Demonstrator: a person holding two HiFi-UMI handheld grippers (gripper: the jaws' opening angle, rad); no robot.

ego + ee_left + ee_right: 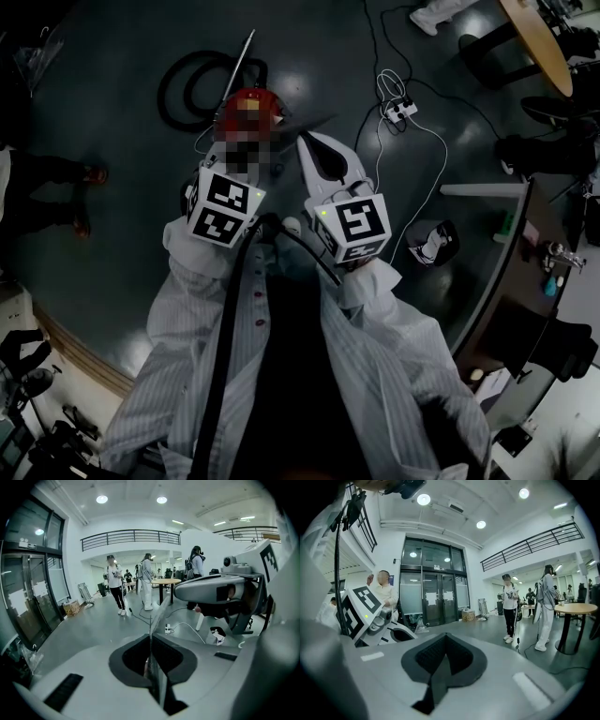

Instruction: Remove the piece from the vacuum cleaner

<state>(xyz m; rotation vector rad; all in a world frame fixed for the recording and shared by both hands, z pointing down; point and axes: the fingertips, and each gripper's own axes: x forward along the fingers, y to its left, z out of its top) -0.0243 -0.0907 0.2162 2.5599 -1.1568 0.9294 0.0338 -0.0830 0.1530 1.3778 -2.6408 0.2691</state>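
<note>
The red vacuum cleaner (251, 101) sits on the dark floor ahead of me, with its black hose (187, 86) coiled to the left and a metal wand (241, 60) lying over it. My left gripper (151, 639) is shut on a thin flat grey piece (160, 615), seen edge-on and sticking forward from the jaws. In the head view this piece (305, 123) shows as a dark strip above the floor, right of the cleaner. My right gripper (306, 140) hangs beside it, shut and holding nothing (446, 638).
A power strip (398, 109) with white cable lies on the floor to the right, near a small black-and-white object (431, 242). A round wooden table (542, 39) stands at the top right. Several people (115, 583) stand farther off. Glass doors (433, 599) are behind.
</note>
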